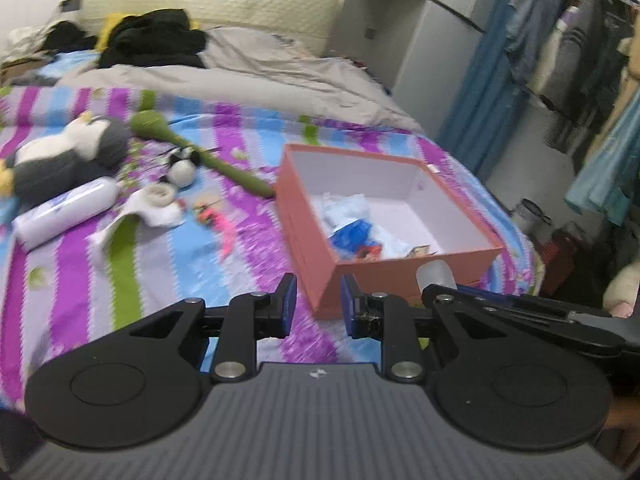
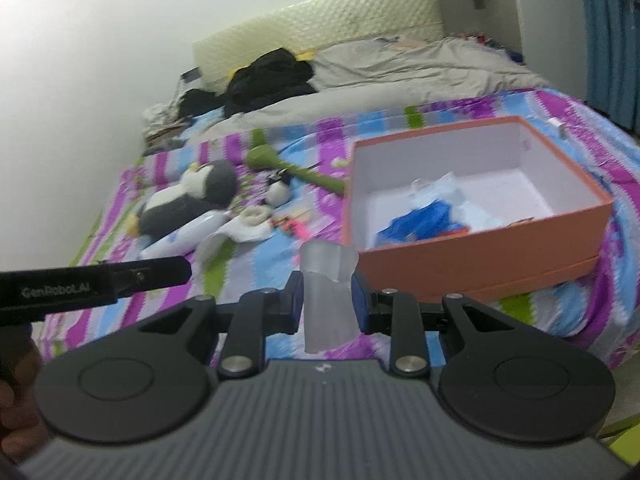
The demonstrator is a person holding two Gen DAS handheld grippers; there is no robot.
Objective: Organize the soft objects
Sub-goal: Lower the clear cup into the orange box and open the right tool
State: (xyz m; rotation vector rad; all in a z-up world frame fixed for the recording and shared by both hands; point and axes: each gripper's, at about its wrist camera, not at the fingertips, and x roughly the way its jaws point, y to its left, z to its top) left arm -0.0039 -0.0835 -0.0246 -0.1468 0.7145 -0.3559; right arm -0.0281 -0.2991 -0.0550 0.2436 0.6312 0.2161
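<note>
One translucent cup (image 2: 326,292) gripped by right gripper (image 2: 326,304); left gripper (image 1: 318,306) parted, empty; one orange box (image 1: 400,276), two plush penguins (image 1: 64,156) seen on bed (image 1: 160,280)

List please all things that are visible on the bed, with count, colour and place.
box: 1, orange, open, right side of bed
plastic bags: several, blue and clear, inside box
penguin plush: 1, grey and white, left
small plush: 1, black and white, beside penguin
green soft toy: 1, long, behind small plush
bottle: 1, white, lying by penguin
black clothes: pile, near headboard
translucent piece: 1, between right jaws
right gripper: holding piece
left gripper: empty
</note>
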